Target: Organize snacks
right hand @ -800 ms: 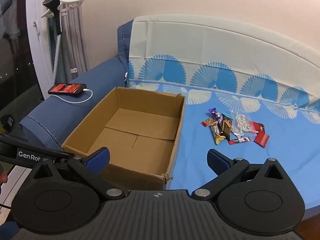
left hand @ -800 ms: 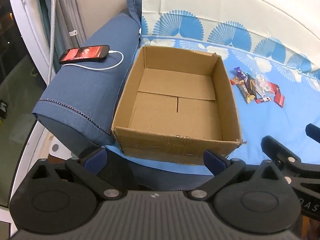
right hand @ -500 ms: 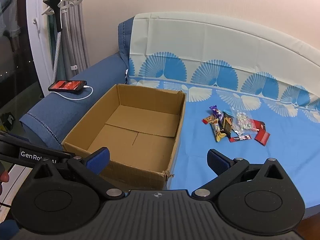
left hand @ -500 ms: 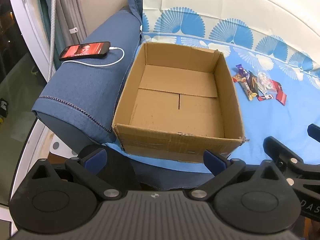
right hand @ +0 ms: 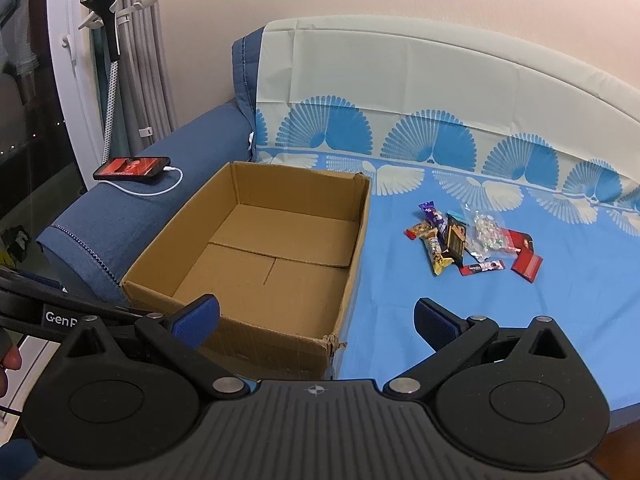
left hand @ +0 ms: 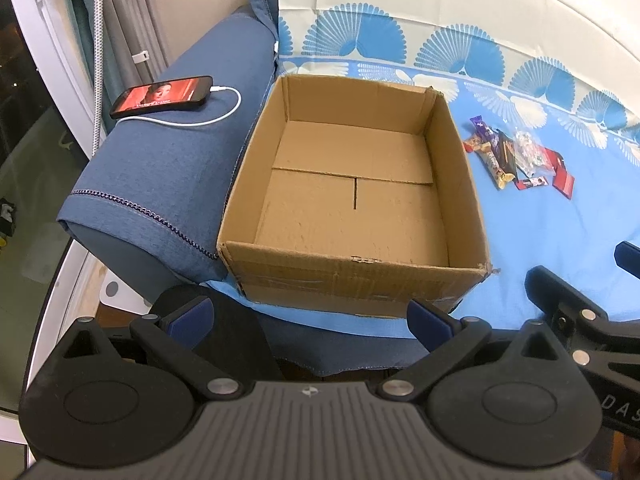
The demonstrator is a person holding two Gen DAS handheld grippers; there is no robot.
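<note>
An open, empty cardboard box (left hand: 356,280) (right hand: 280,334) sits on the sofa's blue patterned cover. To its right lies a small pile of wrapped snacks (left hand: 516,156) (right hand: 472,240): bars, a clear bag of sweets, red packets. My left gripper (left hand: 308,316) hovers open before the box's near wall, nothing between its blue pads. My right gripper (right hand: 316,318) is open too, in front of the box's near right corner, well short of the snacks. In the left wrist view the right gripper's black arm (left hand: 576,312) shows at the right edge.
A phone (left hand: 162,96) (right hand: 132,168) on a white charging cable lies on the blue sofa arm left of the box. Curtains and a white stand (right hand: 112,60) are behind it. The sofa's front edge runs just below the box. A fingertip (right hand: 10,360) shows at the left.
Both cameras have drawn back and risen slightly, so the box and snacks look a little lower and smaller. Both grippers stayed open. Nothing on the sofa moved.
</note>
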